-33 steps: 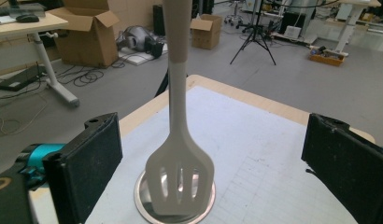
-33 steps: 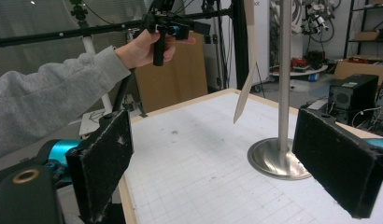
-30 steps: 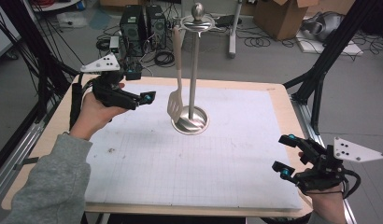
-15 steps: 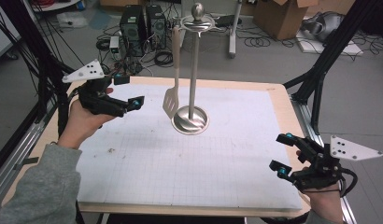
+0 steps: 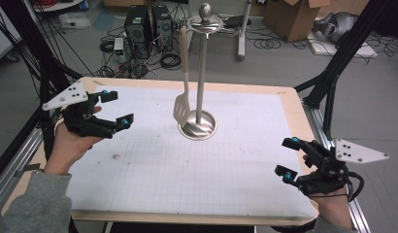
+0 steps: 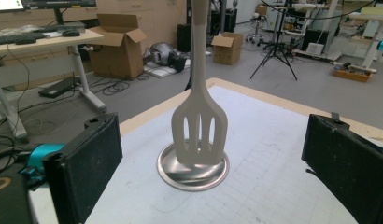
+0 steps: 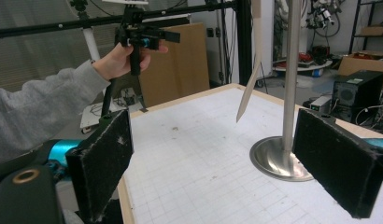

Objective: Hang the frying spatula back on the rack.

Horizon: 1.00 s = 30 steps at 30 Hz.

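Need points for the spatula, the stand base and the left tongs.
spatula [image 6: 199, 126]: left gripper view, on the slotted blade.
stand base [image 5: 205, 130]: high view, on the round metal foot, right of the pole.
left tongs [image 5: 116, 108]: high view, midway between the two open fingertips.

A cream slotted spatula hangs upright over the steel stand base near the table's far edge, between the wide-apart jaws.
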### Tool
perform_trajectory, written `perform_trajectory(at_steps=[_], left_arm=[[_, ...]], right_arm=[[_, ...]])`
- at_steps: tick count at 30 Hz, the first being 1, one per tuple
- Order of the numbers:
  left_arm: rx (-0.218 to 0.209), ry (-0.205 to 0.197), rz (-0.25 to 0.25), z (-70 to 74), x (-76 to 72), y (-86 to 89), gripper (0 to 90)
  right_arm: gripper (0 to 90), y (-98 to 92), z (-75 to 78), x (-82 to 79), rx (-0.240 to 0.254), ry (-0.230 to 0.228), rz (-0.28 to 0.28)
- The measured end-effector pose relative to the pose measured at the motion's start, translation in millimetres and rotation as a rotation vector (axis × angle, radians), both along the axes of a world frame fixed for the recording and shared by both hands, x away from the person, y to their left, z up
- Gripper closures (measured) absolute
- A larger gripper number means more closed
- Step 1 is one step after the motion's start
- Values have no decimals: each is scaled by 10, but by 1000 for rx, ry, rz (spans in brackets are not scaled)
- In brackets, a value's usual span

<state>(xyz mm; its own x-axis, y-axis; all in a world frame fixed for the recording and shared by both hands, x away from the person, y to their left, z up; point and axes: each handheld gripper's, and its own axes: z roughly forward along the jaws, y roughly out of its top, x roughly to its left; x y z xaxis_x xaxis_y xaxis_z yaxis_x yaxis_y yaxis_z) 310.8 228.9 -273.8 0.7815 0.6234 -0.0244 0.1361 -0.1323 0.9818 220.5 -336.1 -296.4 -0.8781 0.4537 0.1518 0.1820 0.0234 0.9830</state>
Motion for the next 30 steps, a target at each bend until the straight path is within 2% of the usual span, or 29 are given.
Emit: perform_trajectory(at_steps=[6, 8, 11, 14, 19, 23, 25, 27, 30], left_arm=[[-21, -3, 21, -89, -101, 148, 56], [-13, -8, 69, -88, -141, 193, 56], [-20, -9, 91, -94, -192, 240, 56], [-12, -8, 102, -116, -246, 274, 56], [31, -4, 123, -192, -321, 284, 56], [19, 1, 128, -240, -399, 315, 56], [-18, 17, 124, -254, -451, 325, 56], [-43, 6, 131, -257, -528, 318, 56], [-51, 3, 139, -256, -593, 314, 56]], right_arm=[[114, 16, -5, 21, -5, -2, 1], [114, 18, -5, 25, -4, -2, 2], [114, 21, -7, 36, -5, 3, -1], [114, 30, -10, 57, -9, -4, -2], [114, 53, -14, 75, -15, 1, 0], [114, 71, -17, 80, -23, 9, 2], [114, 76, -16, 87, -29, -3, 0], [114, 81, -16, 91, -29, -6, 1], [114, 85, -16, 91, -31, -4, 1]])
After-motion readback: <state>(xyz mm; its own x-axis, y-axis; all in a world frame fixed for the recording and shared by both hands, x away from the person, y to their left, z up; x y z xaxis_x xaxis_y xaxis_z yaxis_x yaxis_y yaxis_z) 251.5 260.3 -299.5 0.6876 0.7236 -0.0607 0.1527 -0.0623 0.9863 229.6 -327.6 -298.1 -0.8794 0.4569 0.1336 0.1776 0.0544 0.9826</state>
